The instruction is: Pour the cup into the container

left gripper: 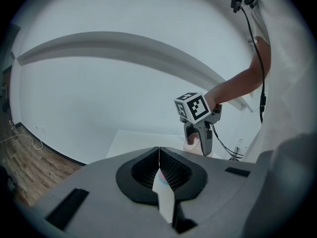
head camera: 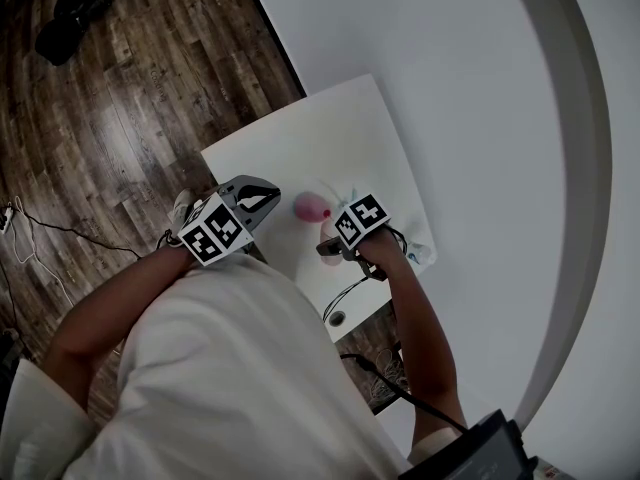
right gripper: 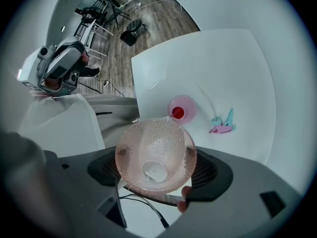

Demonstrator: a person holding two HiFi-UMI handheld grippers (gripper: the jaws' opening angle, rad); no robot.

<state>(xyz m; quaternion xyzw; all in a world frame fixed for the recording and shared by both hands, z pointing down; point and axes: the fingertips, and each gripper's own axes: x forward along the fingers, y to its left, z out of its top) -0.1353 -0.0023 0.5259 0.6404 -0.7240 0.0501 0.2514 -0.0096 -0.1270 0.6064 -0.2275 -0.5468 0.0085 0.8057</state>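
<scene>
My right gripper (right gripper: 158,171) grips the pink cup (right gripper: 156,150) close to the container (right gripper: 182,109). My left gripper (left gripper: 159,168) hangs closed and empty, well apart from that container.

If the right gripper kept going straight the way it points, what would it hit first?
Probably the pink container on the table, just beyond the cup the right gripper holds. Depth is unclear, so the cup's rim might touch bare table first.
</scene>
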